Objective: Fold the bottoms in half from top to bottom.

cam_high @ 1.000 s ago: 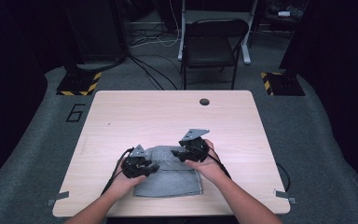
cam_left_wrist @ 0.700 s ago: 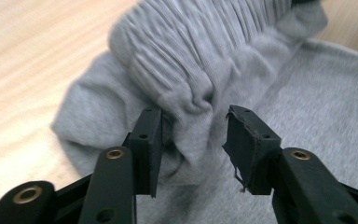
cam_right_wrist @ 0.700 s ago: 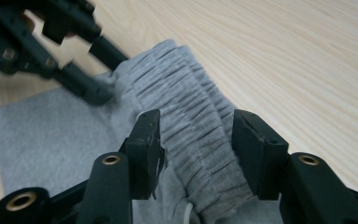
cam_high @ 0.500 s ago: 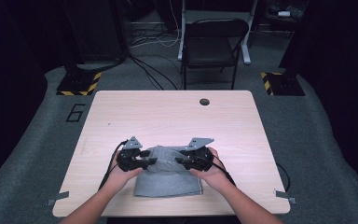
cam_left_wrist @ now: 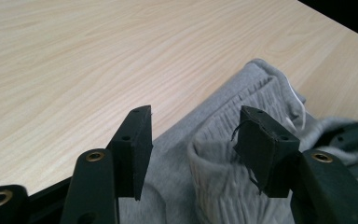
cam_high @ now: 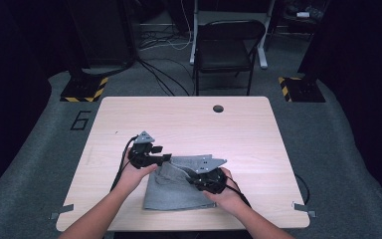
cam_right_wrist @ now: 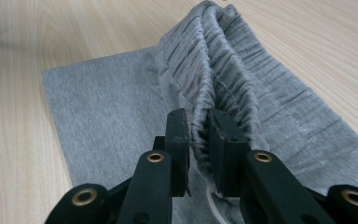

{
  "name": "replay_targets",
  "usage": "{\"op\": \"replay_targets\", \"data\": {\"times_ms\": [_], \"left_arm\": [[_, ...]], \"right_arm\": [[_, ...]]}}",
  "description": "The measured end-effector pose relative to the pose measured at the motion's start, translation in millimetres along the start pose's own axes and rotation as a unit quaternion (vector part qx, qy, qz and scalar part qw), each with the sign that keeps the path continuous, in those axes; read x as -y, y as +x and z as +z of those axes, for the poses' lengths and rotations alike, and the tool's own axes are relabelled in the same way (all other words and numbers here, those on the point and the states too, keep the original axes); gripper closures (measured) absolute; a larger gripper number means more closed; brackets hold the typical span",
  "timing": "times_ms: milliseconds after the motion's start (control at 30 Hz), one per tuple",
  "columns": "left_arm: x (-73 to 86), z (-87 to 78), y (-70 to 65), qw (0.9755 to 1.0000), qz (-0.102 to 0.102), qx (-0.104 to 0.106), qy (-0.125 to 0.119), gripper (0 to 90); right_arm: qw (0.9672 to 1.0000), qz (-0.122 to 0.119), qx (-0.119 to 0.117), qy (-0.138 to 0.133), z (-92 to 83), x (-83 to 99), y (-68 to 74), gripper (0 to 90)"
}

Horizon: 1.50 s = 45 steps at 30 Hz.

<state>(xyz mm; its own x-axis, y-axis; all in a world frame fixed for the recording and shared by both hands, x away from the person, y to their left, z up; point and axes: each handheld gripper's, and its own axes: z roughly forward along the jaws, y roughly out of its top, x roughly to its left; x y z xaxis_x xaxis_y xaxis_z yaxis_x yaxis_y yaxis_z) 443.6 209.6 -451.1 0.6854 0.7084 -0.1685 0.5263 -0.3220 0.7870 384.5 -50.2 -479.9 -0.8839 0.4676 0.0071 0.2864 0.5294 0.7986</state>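
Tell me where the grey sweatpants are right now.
In the high view, the grey sweatpants lie at the table's near edge, between both hands, their ribbed waistband pinched in the right claw.

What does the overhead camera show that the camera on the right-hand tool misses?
High view alone: the chair behind the table, the person's forearms, and the left gripper with fingers apart, just opening. Right gripper view alone: close up, the right gripper has just closed its fingers on the ribbed waistband. Both share: the grey garment lying on the wooden table.
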Motion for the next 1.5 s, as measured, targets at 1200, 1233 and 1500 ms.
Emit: {"op": "replay_targets", "data": {"times_ms": [1200,1233,1500], "left_arm": [[58.0,-23.6,-42.1,0.9934,0.053,0.08,0.062,51.8],[61.3,-23.9,-44.5,0.9931,0.059,0.079,0.064,51.5],[65.6,-36.3,-54.4,0.9912,0.065,0.097,0.062,50.1]], "right_arm": [[0.9993,0.002,-0.033,0.018,-29.4,24.8,27.3,65.6],[0.9993,0.008,-0.032,0.018,-30.7,25.7,29.0,65.5],[0.9988,0.026,-0.042,-0.006,-49.9,22.6,35.4,67.0]]}}
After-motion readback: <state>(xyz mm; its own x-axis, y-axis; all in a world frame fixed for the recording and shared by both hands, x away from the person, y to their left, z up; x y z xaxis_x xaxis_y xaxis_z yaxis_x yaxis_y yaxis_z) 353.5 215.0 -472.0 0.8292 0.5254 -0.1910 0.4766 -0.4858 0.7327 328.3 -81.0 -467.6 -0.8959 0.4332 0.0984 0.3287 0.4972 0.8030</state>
